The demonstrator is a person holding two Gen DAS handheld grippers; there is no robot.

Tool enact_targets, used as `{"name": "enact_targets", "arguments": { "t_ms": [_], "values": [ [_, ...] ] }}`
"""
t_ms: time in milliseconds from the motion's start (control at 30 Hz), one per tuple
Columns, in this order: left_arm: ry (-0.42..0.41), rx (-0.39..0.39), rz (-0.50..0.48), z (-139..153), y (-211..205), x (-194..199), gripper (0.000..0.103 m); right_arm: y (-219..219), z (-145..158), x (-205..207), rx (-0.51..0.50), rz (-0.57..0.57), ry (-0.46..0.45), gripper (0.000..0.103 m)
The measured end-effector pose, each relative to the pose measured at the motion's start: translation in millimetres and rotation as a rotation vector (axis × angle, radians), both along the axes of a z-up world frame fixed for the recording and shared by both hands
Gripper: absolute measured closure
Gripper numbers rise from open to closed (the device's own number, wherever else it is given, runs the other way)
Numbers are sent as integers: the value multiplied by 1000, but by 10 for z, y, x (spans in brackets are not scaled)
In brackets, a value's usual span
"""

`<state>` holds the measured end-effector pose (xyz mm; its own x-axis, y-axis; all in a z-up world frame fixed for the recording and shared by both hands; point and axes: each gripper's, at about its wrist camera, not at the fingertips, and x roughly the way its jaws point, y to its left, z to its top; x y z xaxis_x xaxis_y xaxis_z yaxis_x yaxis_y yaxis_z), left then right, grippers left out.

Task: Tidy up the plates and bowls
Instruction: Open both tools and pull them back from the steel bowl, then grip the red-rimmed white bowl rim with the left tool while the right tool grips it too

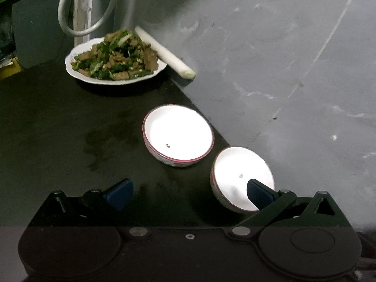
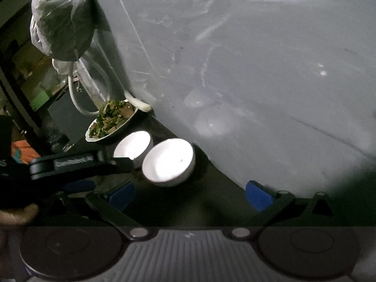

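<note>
Two empty white bowls with red rims stand on a dark table by a grey wall. In the left wrist view the far bowl is ahead and the near bowl is just in front of my right finger. My left gripper is open and empty, low over the table. A white plate of green vegetables and meat stands farther back. In the right wrist view my right gripper is open and empty; the near bowl, far bowl and plate lie ahead, and the left gripper comes in from the left.
A leek stalk lies against the wall beside the plate. A white hose loop hangs behind it. A bag-covered object hangs at the upper left. The table ends at the grey wall on the right.
</note>
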<state>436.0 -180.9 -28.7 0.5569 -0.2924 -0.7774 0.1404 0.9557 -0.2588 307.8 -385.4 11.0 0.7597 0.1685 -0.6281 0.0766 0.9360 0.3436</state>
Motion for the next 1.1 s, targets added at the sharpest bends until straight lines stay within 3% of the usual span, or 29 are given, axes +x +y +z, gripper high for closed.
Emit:
{"name": "enact_targets", "arguments": {
  "t_ms": [233, 367, 533, 700, 767, 933, 1100],
  "values": [
    [49, 40, -19, -144, 9, 155, 1, 155, -131, 289, -39, 56, 62, 6],
    [97, 48, -11, -179, 52, 230, 1, 146, -175, 392, 1, 32, 89, 13],
    [107, 30, 14, -180, 37, 294, 1, 25, -239, 529, 123, -26, 103, 21],
    [112, 50, -10, -217, -75, 328, 16, 68, -303, 676, 99, -51, 122, 33],
    [110, 46, -14, -222, -93, 327, 22, 85, -326, 715, 96, -52, 135, 44],
    [97, 31, -25, -215, -101, 325, 33, 56, -384, 747, 125, -50, 154, 51],
    [96, -7, -36, -219, -109, 309, 54, 60, -433, 752, 123, -14, 146, 62]
  ]
}}
